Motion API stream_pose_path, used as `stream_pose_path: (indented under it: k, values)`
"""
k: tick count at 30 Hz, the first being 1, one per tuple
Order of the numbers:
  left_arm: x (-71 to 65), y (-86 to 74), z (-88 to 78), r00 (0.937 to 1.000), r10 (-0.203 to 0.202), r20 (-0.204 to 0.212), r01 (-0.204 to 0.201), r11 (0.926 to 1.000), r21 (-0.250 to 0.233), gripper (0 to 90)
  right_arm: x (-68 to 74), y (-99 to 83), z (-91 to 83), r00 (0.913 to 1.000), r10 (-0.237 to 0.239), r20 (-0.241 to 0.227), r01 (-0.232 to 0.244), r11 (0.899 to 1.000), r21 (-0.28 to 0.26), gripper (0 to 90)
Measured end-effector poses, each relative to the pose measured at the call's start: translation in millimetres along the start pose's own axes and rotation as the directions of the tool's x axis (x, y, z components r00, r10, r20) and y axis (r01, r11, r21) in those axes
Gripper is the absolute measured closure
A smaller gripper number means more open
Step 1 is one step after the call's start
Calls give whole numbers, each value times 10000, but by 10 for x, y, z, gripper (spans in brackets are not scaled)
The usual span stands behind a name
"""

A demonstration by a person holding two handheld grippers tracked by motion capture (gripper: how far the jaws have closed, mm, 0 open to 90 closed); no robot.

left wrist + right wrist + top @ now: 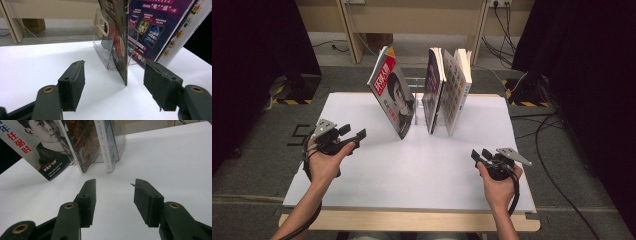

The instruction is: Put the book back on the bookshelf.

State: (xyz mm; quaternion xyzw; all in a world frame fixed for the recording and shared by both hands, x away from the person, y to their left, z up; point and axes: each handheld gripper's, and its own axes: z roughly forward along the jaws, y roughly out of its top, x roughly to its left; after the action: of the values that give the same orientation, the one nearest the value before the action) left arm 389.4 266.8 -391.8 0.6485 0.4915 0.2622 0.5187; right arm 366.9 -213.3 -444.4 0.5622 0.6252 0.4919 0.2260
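Presently: three books upright in rack (105, 47); magazine (391, 97) untouched; left gripper (353, 135), right gripper (480, 155) near, jaws apart, empty.

a lab – black curtains (257, 45), floor cables (557, 135), hazard-taped stands (292, 90).

1. The white surface (412, 170) lies bare from its near edge up to the books.
2. Toward the far edge, the leaning magazine (391, 97), a clear plastic stand (105, 47) and two upright books (447, 90) form a barrier.
3. A narrow gap separates magazine and books; the stand sits in it.
4. Both side edges beside the books are open.
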Motion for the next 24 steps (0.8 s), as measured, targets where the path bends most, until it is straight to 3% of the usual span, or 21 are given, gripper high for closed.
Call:
stream_pose_path:
  k: [24]
  values:
    - [151, -352, -229, 9998, 19, -194, -14, 9996, 297, 326, 4, -3, -1, 10000, -8, 0, 8, 10000, 3, 534]
